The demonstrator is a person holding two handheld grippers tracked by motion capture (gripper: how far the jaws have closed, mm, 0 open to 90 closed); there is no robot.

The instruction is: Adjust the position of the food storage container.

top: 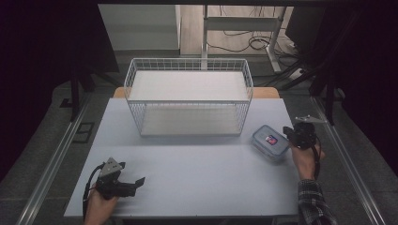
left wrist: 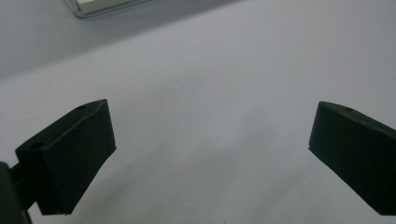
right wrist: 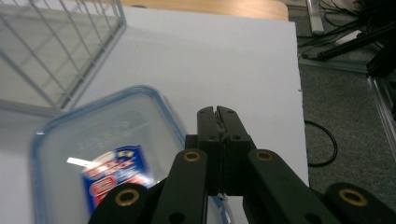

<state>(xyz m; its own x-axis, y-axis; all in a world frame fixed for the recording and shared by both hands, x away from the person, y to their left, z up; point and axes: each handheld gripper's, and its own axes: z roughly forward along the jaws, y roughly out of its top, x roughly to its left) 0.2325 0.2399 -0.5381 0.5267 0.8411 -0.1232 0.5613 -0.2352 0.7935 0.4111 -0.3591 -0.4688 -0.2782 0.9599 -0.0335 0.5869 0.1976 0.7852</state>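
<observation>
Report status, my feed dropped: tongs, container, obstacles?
Left tongs open, idle over bare table. Right tongs shut beside lidded container; grip on it unclear. Wire basket empty, path clear.

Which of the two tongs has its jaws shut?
The right tongs, beside the plastic container: their jaws press together. The left tongs have jaws wide apart.

Left gripper: black body, blocky black jaws, grey three-cornered plate on top, black cable trailing behind.
Right gripper: black linkage arms, brass-coloured pivot rings.
Sleeve: dark plaid, behind the right gripper.
</observation>
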